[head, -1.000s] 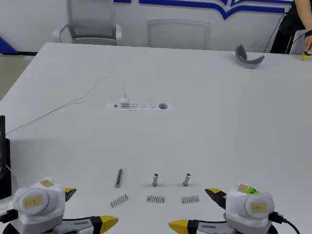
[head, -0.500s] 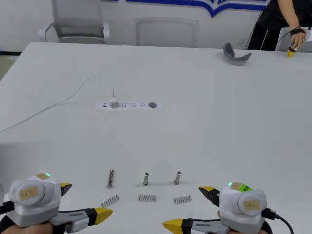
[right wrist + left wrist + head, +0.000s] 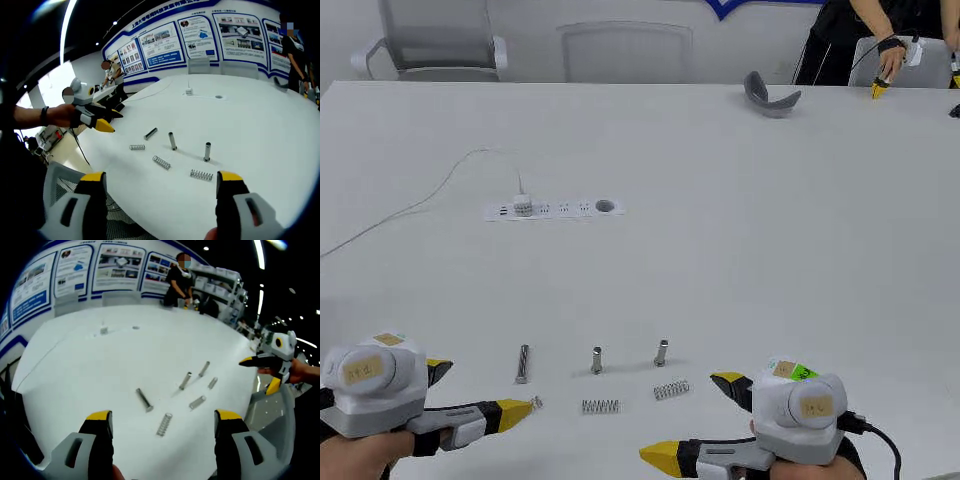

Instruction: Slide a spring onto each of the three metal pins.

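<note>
Along the near edge of the table (image 3: 740, 250), all six parts sit loose in two short rows. Back row: the left pin (image 3: 523, 363) lies flat on its side, while the middle pin (image 3: 596, 360) and the right pin (image 3: 661, 352) stand on end, as far as I can judge. Front row: the middle spring (image 3: 601, 406) lies just in front of the middle pin and the right spring (image 3: 671, 389) just in front of the right pin. The left spring (image 3: 164, 424) lies nr one tip of my left gripper (image 3: 477, 390); can't tell if they touch.

No spring is on a pin, so progress = 0 of 3 and the whole job is left to do.

My left gripper is at the near left of the parts, jaws wide apart, nothing btwn them. My right gripper (image 3: 694, 418) is at the near right, jaws likewise wide apart and empty.

My read: first step is a pickup, prob. one gripper on a spring w/ the other steadying a pin. The flat pin likely needs standing up or holding by one end before its spring can go on. These springs look small and light, so they may roll if nudged.

Toward the table's middle, the power strip (image 3: 555, 209) and its cable (image 3: 410, 210) lie well apart from the work.
</note>
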A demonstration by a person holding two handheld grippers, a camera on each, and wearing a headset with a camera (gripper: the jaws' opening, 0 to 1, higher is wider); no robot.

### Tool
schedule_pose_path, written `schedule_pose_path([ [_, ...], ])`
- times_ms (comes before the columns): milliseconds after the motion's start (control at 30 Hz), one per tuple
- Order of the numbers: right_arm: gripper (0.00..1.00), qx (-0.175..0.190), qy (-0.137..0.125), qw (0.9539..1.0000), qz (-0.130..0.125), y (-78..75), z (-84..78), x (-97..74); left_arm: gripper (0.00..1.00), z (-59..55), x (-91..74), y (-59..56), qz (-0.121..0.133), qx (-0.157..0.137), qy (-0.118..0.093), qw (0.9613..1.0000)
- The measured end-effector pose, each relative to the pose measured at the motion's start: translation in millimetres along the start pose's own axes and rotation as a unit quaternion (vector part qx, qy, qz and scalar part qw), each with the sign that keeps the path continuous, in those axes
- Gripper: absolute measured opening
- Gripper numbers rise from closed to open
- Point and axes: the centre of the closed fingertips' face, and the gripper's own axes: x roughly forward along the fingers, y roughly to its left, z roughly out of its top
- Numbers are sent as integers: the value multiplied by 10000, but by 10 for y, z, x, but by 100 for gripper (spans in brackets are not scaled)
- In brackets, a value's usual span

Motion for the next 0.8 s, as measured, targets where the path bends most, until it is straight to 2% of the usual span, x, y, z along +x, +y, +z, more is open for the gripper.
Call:
schedule_pose_path([
  [367,91,62,-6,10000,-9,-8,-6,-3,82,57,149,78,-13,-106,40,9999],
  [700,91,102,27,9999,-3,-3,-26,10,75,112,318,202,19,-312,96,9995],
  [800,90,114,34,9999,-7,-8,-33,11,72,126,390,275,94,-375,110,9992],
])
